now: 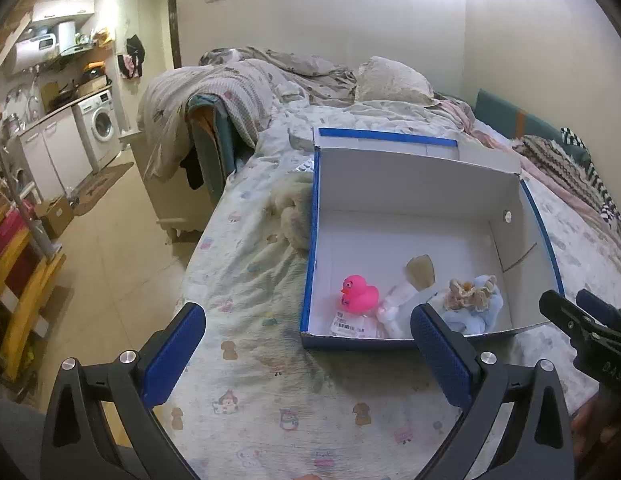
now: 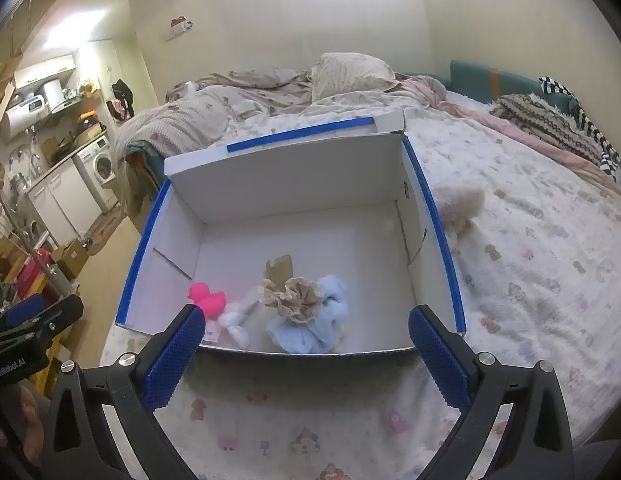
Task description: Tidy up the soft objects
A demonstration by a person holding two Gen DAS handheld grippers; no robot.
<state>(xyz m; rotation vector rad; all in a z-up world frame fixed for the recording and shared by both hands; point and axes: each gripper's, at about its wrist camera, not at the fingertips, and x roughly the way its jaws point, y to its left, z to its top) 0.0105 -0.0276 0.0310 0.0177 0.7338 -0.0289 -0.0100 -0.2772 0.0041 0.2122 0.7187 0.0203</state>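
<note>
Bedroom with a small kitchen corner at nine o'clock: on a bed [image 2: 530, 280] spread with a cartoon-print sheet sits a white cardboard box [image 2: 294, 184] edged in blue tape, lid flap standing up at twelve o'clock.

Inside the box, along its near wall, lie a pink rubber duck [image 2: 208, 300], a white soft item [image 2: 234, 320], a beige frilled scrunchie [image 2: 292, 298] resting on a pale blue fluffy cloth [image 2: 310, 328], and a tan flat piece [image 2: 280, 270] just behind them. A cream plush toy [image 2: 458, 204] lies outside, touching the box's wall at two o'clock in the right wrist view.

The left gripper [image 1: 306, 352] and the right gripper [image 2: 306, 354] both hang released over the sheet before the box, jaws spread wide, nothing between them.

The plush looks like the next piece to collect. Judged from here, the right gripper is nearer: swing toward two o'clock, come down over the plush's bulk, pinch deep into the pile so it does not slip, lift clear of the blue rim, and drop it in the bare far half.

Legible writing: "GenRobot.AI" on the left gripper's body in the right wrist view. A barcode label [image 1: 348, 326] lies by the duck; its print is too small to read.
</note>
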